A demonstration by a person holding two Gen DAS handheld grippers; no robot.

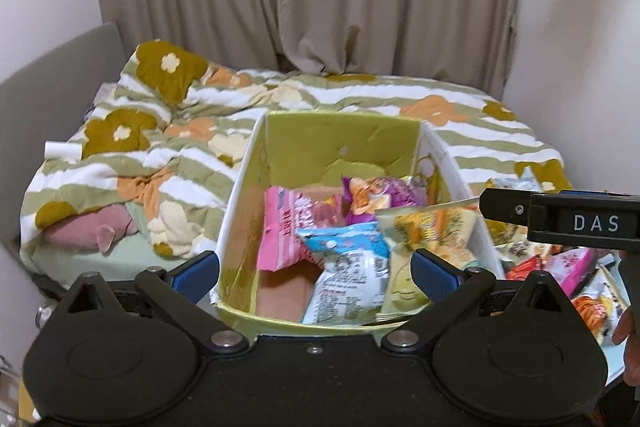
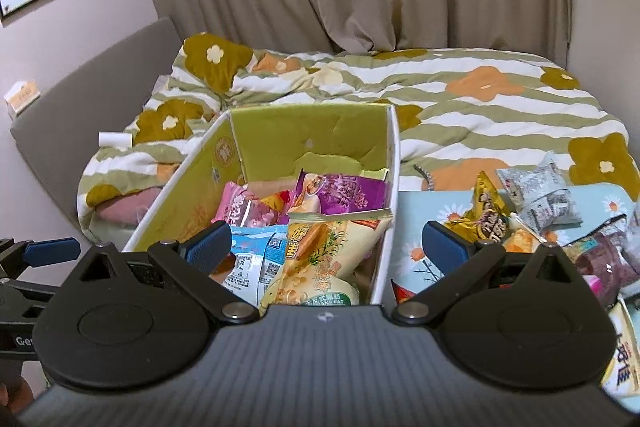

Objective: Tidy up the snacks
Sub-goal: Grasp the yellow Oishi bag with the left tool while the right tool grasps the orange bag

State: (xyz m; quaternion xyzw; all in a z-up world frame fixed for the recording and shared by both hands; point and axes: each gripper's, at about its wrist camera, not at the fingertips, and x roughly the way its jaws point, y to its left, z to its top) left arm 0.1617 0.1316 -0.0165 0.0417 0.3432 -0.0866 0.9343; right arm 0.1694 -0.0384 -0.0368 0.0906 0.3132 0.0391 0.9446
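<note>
Snacks (image 2: 320,247) lie boxed between spread right gripper (image 2: 328,247).

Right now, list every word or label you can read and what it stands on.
"DAS": on the right gripper body.
"Ge...", cut off: on the left gripper body.
Print on the pink packet, purple packet, blue-white packet and yellow packet in the box: too blurred to read.

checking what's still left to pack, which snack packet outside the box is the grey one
The crumpled grey packet lying farthest back on the blue floral tray, right of the box; its neighbour is a gold packet.
</note>
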